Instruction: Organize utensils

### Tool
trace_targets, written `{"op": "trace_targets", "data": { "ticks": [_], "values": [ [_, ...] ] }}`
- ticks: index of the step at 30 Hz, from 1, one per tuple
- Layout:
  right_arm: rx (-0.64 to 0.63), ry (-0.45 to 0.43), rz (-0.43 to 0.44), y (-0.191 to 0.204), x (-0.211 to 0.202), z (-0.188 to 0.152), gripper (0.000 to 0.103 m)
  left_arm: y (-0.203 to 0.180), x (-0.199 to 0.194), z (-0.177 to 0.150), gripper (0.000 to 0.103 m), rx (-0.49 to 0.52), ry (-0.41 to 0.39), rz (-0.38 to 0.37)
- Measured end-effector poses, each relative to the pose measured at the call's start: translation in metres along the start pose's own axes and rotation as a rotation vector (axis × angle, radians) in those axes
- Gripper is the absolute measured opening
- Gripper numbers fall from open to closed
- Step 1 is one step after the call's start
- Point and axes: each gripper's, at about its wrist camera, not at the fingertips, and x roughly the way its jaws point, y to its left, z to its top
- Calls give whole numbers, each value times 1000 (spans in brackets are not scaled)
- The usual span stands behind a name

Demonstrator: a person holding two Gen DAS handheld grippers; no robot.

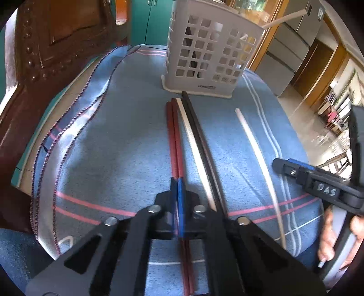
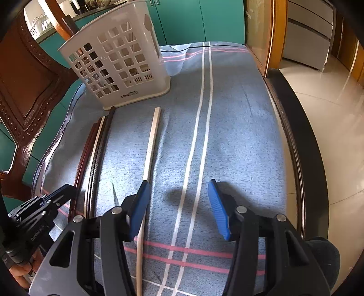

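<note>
On the blue checked cloth (image 1: 113, 148) lie a red pair of chopsticks (image 1: 174, 136), a white chopstick (image 1: 193, 148) and a black pair (image 1: 200, 136), side by side. A cream chopstick (image 1: 257, 154) lies apart on the right. My left gripper (image 1: 178, 182) is shut, its blue pads together right over the red pair, which stays flat on the cloth; no grip on it shows. My right gripper (image 2: 178, 182) is open above bare cloth, and the cream chopstick (image 2: 151, 145) passes under its left finger. The grey slotted utensil basket (image 1: 204, 57) stands upright behind the chopstick tips.
A cream stick (image 1: 284, 17) pokes out of the basket's top. A carved dark wooden chair back (image 1: 45, 45) rises on the left. The table's dark rim (image 2: 302, 141) runs along the right, tiled floor beyond. A hand (image 1: 329, 239) holds the right gripper's handle.
</note>
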Motion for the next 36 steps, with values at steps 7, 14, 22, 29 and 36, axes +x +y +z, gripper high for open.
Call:
{"op": "trace_targets", "data": {
  "ticks": [7,14,22,29,36],
  "values": [
    [1,1,5,-1,-1,-1,53,-14,-7,-4,2,17,-11,-35],
    [-8,5,-2,4,2,-1,60,-4,1,-4,7,22,-7,51],
    [-47,6,-11,15,2,-2,61,-4,3,-5,12,27,-4,71],
    [-107,12,-68,28,9,-4,61,-1,1,-5,9,21,-8,79],
    [-114,15,-73,29,10,-5,61,11,-8,-5,7,-20,-19,86]
  ]
}}
